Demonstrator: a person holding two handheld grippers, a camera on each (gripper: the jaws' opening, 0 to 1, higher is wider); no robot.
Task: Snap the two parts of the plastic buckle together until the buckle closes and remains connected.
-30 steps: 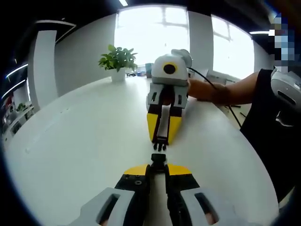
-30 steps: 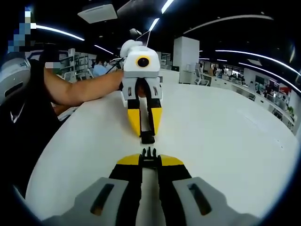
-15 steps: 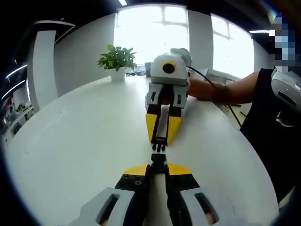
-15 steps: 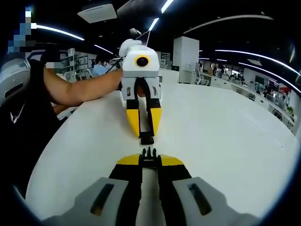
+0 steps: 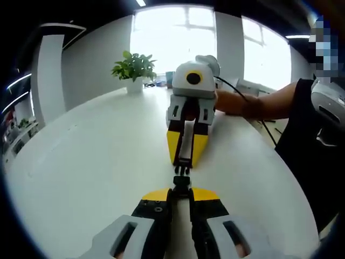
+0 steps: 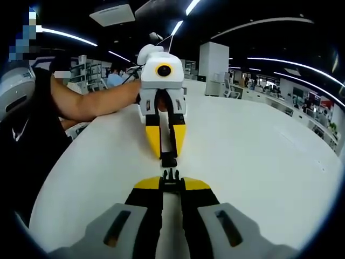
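Grippers face each other nose to nose over a white table [image 5: 81,162], each clamped on 1 half of a black plastic buckle. In the left gripper view, the left gripper [image 5: 181,190] rises from the bottom with its jaws closed tight around the socket half [image 5: 181,185], whose open end points away from the camera. Opposite it, the right gripper [image 5: 183,162] grips the pronged half [image 5: 183,169], its prongs reaching toward the socket, their tips right at the socket's mouth; I cannot tell whether they have entered. In the right gripper view, the right gripper [image 6: 171,182] holds the pronged half [image 6: 171,175] with its 3 prongs pointing at the socket half [image 6: 168,160] pinched by the left gripper [image 6: 168,154]. The 2 halves line up along 1 axis. A person's forearm [image 5: 253,105] reaches in behind the right gripper. A potted plant [image 5: 135,71] stands at the table's far edge.
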